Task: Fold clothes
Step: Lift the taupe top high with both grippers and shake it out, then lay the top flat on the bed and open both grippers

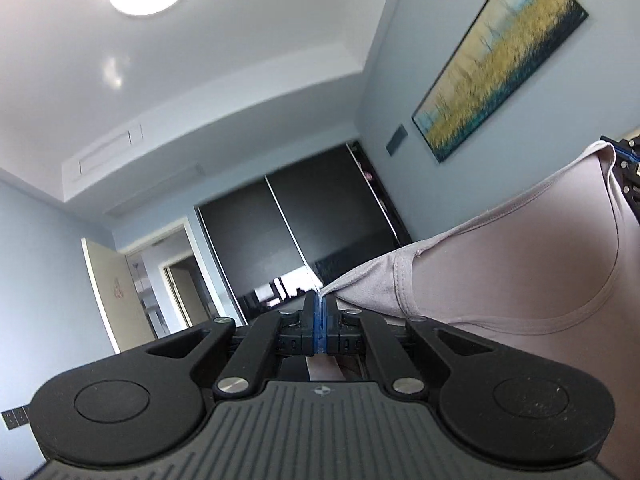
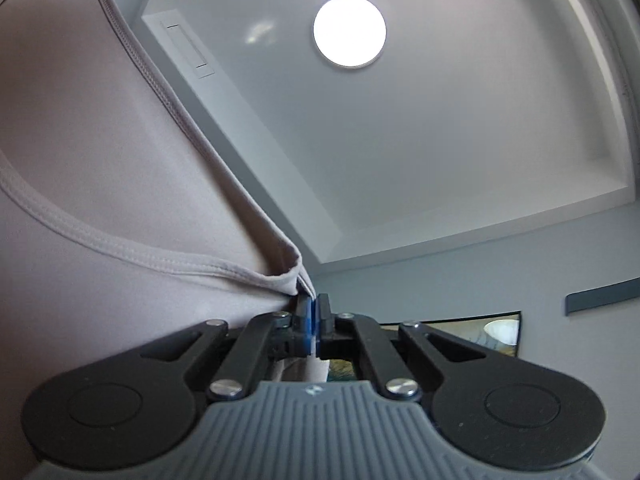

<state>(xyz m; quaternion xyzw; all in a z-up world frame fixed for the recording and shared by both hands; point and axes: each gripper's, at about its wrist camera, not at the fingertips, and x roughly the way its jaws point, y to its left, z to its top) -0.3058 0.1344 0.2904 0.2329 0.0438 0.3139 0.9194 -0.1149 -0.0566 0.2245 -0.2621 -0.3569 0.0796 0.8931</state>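
- Fingers of the left gripper are pressed together on a corner of a pale pinkish-grey shirt; thin cloth sits between the blue pads.
- Fingers of the right gripper are likewise closed, pinching another corner of the same shirt where its stitched hem comes to a point.
- From the left wrist view the shirt hangs in the air, spread to the right of the fingers, with its curved neckline seam showing; its far top corner meets the right gripper at the picture's right edge.
- From the right wrist view the shirt fills the left side, off any surface.
- Behind it: a round ceiling lamp, a ceiling vent, a dark sliding wardrobe, an open doorway and a framed painting of yellow reeds on a blue-grey wall.
- No readable writing or brand name shows; each gripper body bears only a small round emblem, too small to make out.
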